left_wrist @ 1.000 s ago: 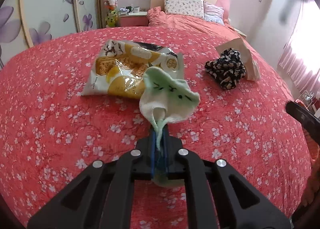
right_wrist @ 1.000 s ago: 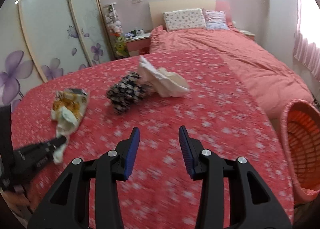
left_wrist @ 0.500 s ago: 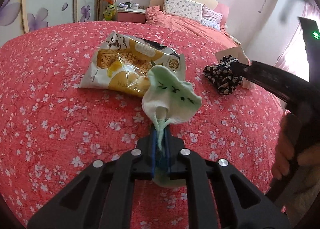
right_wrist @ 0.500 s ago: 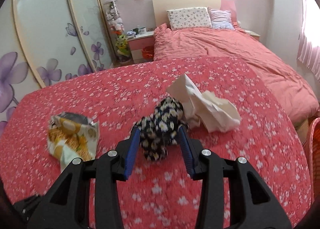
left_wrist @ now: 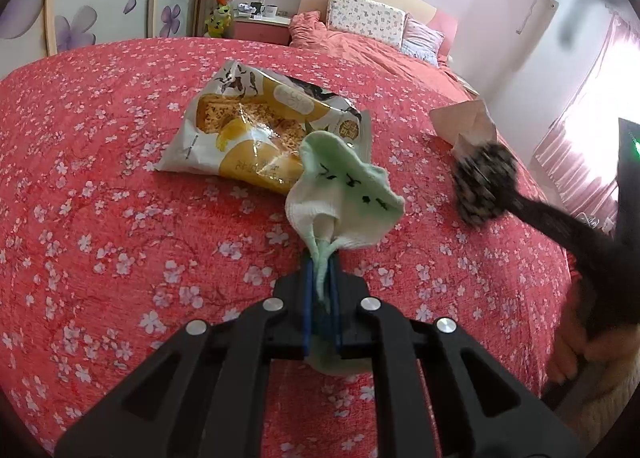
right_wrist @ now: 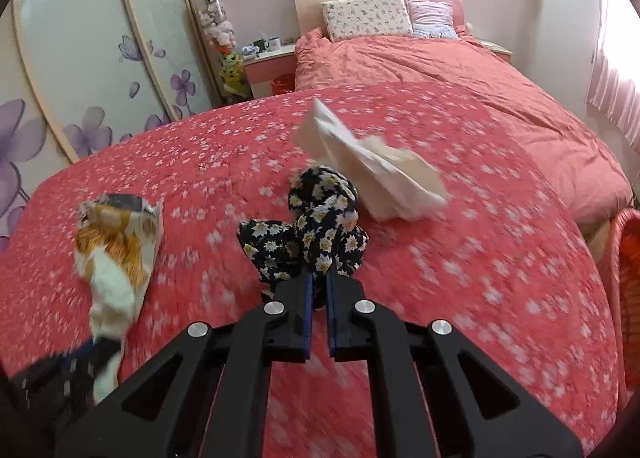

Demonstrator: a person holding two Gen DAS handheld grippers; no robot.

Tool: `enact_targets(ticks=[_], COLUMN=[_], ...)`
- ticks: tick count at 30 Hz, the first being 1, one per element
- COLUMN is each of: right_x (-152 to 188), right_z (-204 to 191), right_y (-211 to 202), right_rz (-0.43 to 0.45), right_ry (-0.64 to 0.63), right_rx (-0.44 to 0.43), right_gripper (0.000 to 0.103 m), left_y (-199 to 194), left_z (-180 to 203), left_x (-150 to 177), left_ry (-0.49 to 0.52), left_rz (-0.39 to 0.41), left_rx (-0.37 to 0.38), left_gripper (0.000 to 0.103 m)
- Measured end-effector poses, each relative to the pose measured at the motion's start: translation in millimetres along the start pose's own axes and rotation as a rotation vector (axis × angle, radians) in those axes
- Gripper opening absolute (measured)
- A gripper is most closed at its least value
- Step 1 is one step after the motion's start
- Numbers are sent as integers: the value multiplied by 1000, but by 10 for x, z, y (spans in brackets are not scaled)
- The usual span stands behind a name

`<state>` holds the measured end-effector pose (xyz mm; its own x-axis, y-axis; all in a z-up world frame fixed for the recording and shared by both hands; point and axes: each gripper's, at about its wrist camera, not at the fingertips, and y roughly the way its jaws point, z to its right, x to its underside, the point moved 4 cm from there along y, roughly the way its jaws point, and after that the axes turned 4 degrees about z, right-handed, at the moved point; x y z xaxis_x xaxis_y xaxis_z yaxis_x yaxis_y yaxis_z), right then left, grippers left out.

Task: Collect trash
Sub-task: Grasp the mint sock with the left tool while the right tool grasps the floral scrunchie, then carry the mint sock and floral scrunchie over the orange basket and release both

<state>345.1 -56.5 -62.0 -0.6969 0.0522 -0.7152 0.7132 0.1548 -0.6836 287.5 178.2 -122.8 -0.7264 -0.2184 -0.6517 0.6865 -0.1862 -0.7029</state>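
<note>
Pickup stage, I'd say, with both claws loaded. Left gripper (left_wrist: 322, 278) is pressed together on the green and white sock (left_wrist: 340, 193), which dangles just over the red bedspread (left_wrist: 100, 217) in front of the yellow snack bag (left_wrist: 256, 125). Right gripper (right_wrist: 318, 290) is pinching the black floral cloth (right_wrist: 316, 234), with crumpled paper (right_wrist: 380, 173) just behind it. Next move probably means carrying both over to the orange basket (right_wrist: 628, 298) at far right and letting go.
</note>
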Motion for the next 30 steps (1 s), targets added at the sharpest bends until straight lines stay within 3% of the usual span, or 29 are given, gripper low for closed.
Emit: enact_targets(ticks=[9,16,19,30], right_x=[258,317,345,249], right_z=[658,836,917,1144], right_y=[-494,-613,-667,-1108], right_rz=[27,28,27,126], right_ry=[18,29,36,57], right_rx=[116,108,103,101], right_gripper=[5,5,5,5], left_y=[-19,-8,-30,-489], left_z=[-89,25,78,613], left_x=[-5,-43,-47,-170], left_ry=[-28,14,17,139], left_rz=[2,0,4,114], left_rx=[41,7,14,18], left_gripper=[11,13,7,6])
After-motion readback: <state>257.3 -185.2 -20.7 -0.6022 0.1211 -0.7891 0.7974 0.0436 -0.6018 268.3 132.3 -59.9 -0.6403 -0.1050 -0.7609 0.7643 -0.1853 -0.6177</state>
